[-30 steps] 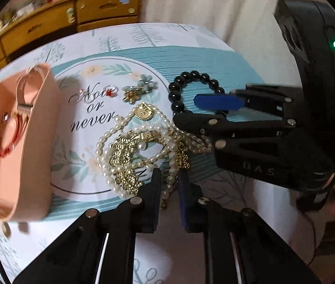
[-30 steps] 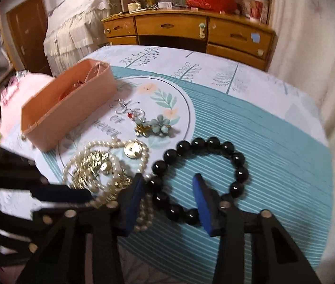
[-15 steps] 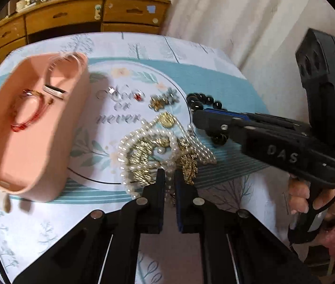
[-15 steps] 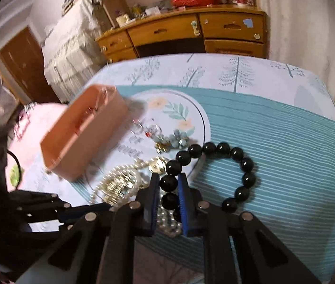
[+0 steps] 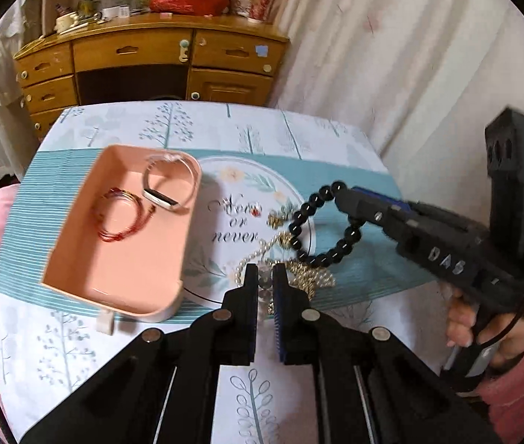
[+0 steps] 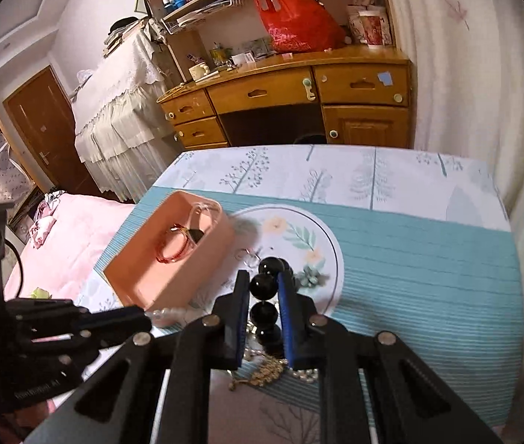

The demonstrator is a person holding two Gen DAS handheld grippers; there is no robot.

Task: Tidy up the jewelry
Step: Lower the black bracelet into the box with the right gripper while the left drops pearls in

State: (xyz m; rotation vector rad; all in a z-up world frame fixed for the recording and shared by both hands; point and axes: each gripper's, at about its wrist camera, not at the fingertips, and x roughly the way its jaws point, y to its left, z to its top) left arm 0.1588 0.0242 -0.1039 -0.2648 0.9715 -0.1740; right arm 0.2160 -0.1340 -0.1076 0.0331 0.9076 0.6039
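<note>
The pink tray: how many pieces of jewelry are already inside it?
2. In the pink tray, a red-and-gold bangle lies near the middle, and a white bangle leans in the far corner. Nothing else shows.

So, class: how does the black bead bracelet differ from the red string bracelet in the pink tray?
The black bead bracelet is made of large glossy beads; the red string bracelet is thin looped cord. The black one hangs in the air, clamped in the right gripper; the red one lies flat inside the pink tray. Both are closed rings for the wrist.
</note>
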